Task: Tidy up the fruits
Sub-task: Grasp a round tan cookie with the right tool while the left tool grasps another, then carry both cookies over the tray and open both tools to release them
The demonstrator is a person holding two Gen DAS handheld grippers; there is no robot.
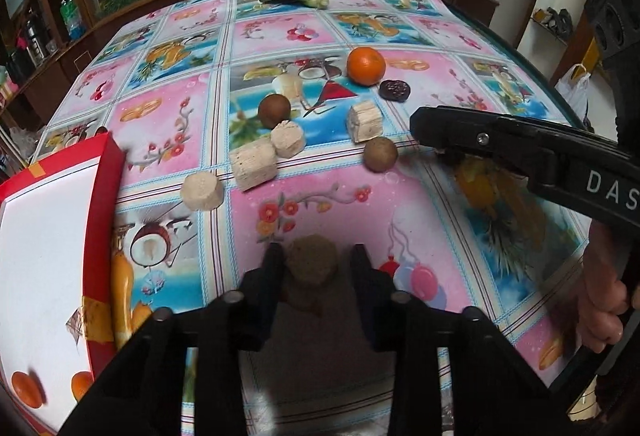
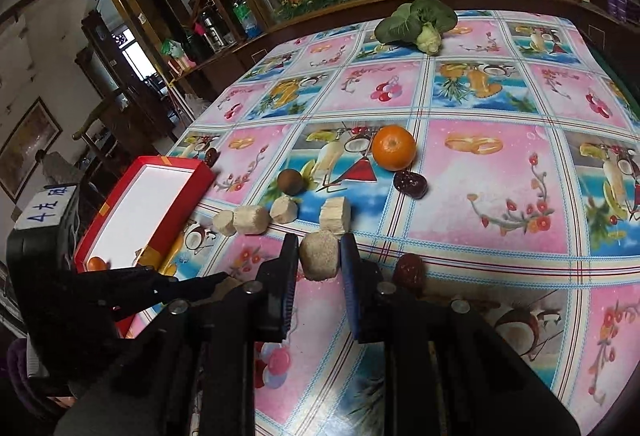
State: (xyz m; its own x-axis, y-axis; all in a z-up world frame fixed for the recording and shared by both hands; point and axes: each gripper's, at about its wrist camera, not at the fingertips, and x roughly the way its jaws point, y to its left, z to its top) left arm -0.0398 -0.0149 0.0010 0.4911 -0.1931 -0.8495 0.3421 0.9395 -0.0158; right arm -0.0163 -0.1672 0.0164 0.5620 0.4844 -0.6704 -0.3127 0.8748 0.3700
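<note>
While the right gripper (image 2: 319,256) brackets a pale, round, crumbly piece (image 2: 319,255) without visibly pinching it, the left gripper (image 1: 314,264) stands open around a brownish lump (image 1: 310,262) near the red cardboard box (image 1: 102,203). Judging so, picking is underway; next, squeeze, lift, carry boxward.

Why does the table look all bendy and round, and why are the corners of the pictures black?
In both wrist views the fisheye lens bows the tablecloth grid lines outward and leaves dark corners. In the left wrist view the red box looks glaring white inside, and the small orange fruit in it is smeared at the edge. In the right wrist view the orange is sharp, with a bright sheen.
</note>
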